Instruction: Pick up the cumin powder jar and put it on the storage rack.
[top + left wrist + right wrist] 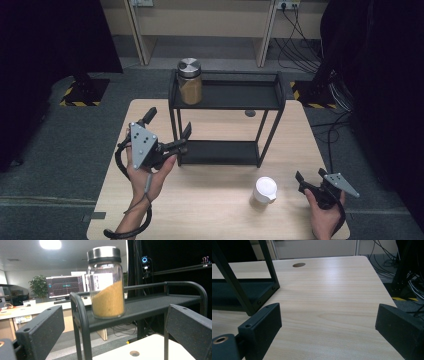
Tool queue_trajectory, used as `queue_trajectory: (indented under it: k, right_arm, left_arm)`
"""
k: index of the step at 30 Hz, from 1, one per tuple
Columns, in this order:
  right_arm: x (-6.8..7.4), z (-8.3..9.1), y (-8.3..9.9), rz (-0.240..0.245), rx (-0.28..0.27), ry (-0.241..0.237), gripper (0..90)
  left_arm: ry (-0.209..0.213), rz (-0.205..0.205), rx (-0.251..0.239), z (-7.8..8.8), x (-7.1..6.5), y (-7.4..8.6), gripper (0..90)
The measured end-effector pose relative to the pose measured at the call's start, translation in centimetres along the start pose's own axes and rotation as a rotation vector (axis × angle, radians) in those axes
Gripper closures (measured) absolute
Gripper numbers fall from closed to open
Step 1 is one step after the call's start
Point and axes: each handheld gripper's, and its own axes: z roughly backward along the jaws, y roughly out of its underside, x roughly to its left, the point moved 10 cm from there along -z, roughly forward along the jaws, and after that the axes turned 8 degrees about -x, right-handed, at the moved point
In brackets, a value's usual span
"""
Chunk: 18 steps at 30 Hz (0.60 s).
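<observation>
Pale wood grain covers your table (210,200), which stands on grey carpet with dark curtains at 9 and 3 o'clock and cables trailing along the far wall. At 12 o'clock on the table stands a black 2-tier shelf (227,95) (its lower tier is bare). On the left end of its top tier stands the jar (106,282), upright, glass with a metal lid, part full of tan powder whose surface slopes. A white lidded cup (264,190) sits on the table toward 5 o'clock, well apart from the shelf.

Your left gripper (184,140) has its jaws wide apart with nothing between them; in the left gripper view they frame the jar from below and short of it, not touching. Your right gripper (306,186) is likewise wide open and holds nothing; in the right gripper view its jaws look across bare table toward the shelf's near leg.

Your left hand (145,167) is raised beside the shelf's left posts at 9 o'clock, palm around the gripper body, jaws pointing toward the shelf. Your right hand (325,212) lies low near the table's near right corner, just right of the cup.
</observation>
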Motion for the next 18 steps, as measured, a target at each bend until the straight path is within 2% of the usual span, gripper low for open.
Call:
queue_trajectory:
  k: [18]
  right_arm:
    - [0.0,0.0,0.0,0.004,0.0,0.0,6.8]
  left_arm:
    - [0.005,-0.003,0.04,1.5,-0.4,2.2,1.4]
